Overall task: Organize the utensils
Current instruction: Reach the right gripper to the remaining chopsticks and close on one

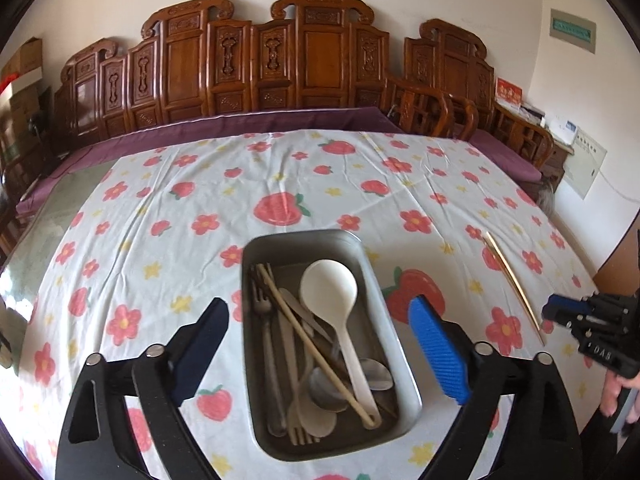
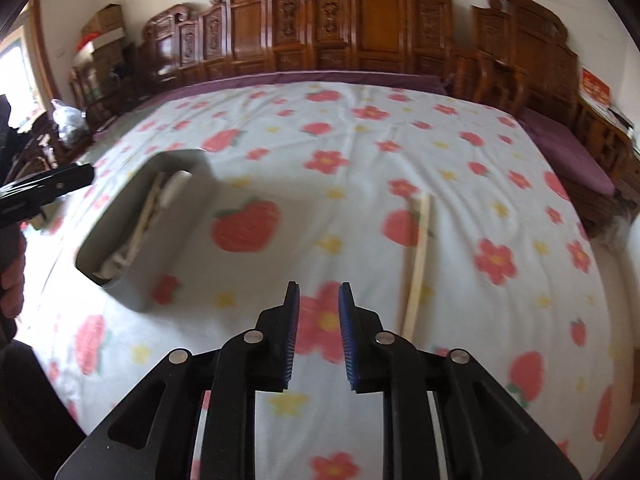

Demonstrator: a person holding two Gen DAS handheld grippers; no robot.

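Note:
A grey metal tray (image 1: pixel 304 236) sits on the flowered tablecloth. It holds a white spoon (image 1: pixel 329 288), a wooden chopstick (image 1: pixel 308 336), forks (image 1: pixel 262 320) and metal spoons (image 1: pixel 320 388). My left gripper (image 1: pixel 318 304) hangs over the tray, open wide and holding nothing. A pair of wooden chopsticks (image 1: pixel 512 280) lies on the cloth to the tray's right. My right gripper (image 2: pixel 319 288) is just left of those chopsticks (image 2: pixel 418 260), its blue pads a small gap apart with nothing between them. The right wrist view is blurred; it shows the tray (image 2: pixel 168 240) at left.
The tablecloth (image 1: pixel 160 200) covers a wide table, with a purple cushioned bench (image 1: pixel 280 120) and carved wooden backrests behind it. Wooden chairs (image 1: pixel 432 112) stand at the back right. A person's hand (image 1: pixel 616 396) holds the right gripper at the table's right edge.

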